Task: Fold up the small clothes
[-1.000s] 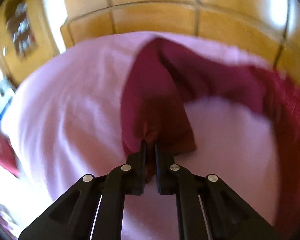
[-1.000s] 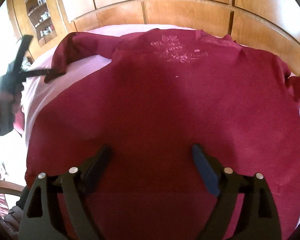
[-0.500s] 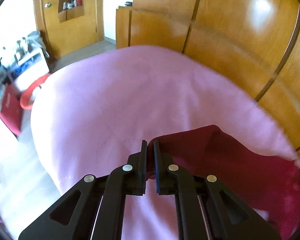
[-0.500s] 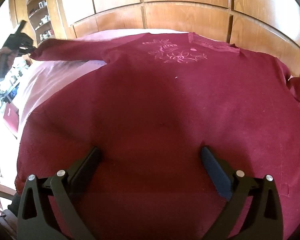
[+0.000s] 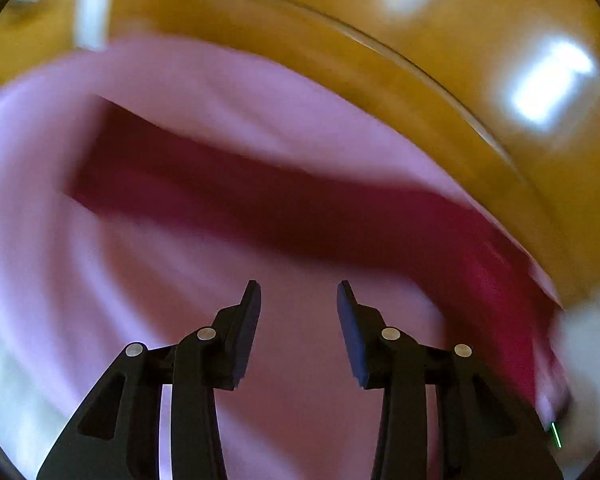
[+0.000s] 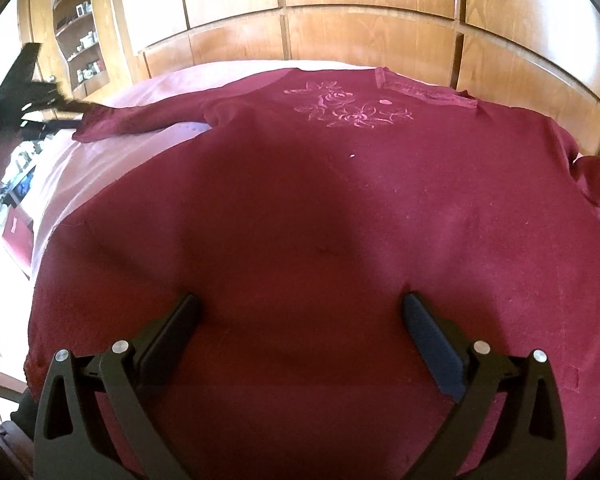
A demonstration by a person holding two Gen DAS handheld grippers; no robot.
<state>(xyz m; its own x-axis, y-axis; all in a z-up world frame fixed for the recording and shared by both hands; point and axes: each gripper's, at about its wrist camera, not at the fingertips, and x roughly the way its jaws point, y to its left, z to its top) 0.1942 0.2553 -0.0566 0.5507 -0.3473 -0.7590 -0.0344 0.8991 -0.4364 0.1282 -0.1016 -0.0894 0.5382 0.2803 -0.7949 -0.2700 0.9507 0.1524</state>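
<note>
On the pink bed (image 6: 100, 152) the top (image 6: 320, 220) lies flat, one sleeve (image 5: 260, 196) stretched out, no fold made yet; left gripper (image 5: 299, 296) parted and empty, right gripper (image 6: 300, 312) wide over the hem.

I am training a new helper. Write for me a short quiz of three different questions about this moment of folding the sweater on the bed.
1. True or false: the left tool is shut on the sleeve.
2. Multiple choice: where does the flower embroidery sit on the maroon sweater? A) near the neckline B) on the hem C) on the sleeve cuff
3. Fill in: the sweater lies spread flat on a ____ sheet.

Key
1. False: its fingers stand apart, and the sleeve lies stretched out on the sheet beyond them.
2. A
3. pink
</note>
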